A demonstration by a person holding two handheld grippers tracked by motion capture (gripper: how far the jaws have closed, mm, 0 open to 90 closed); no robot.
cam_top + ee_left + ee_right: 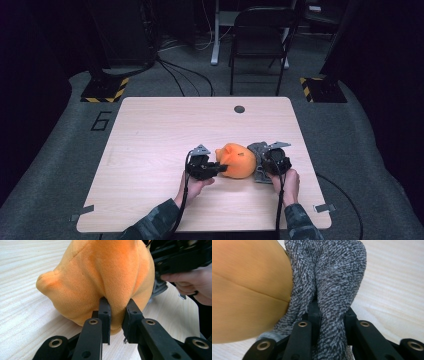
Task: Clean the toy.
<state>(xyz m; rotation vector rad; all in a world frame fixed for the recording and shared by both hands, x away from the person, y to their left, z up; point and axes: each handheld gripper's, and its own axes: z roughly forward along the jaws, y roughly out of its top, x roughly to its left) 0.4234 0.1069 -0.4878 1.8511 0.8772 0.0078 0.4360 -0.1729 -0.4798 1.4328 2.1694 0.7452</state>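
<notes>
An orange plush toy lies on the wooden table, near its front right. My left gripper is shut on a fold of the toy's fabric at its left side; in the left gripper view the orange plush toy bulges above the left gripper that pinches it. A grey knitted cloth lies against the toy's right side. My right gripper is shut on that cloth; the right gripper view has the grey knitted cloth bunched between the jaws of the right gripper, with the orange plush toy to its left.
A dark round hole sits near the table's far edge. Behind the table stands a black folding chair. Cables run over the grey floor. Bits of tape mark the table's front corners.
</notes>
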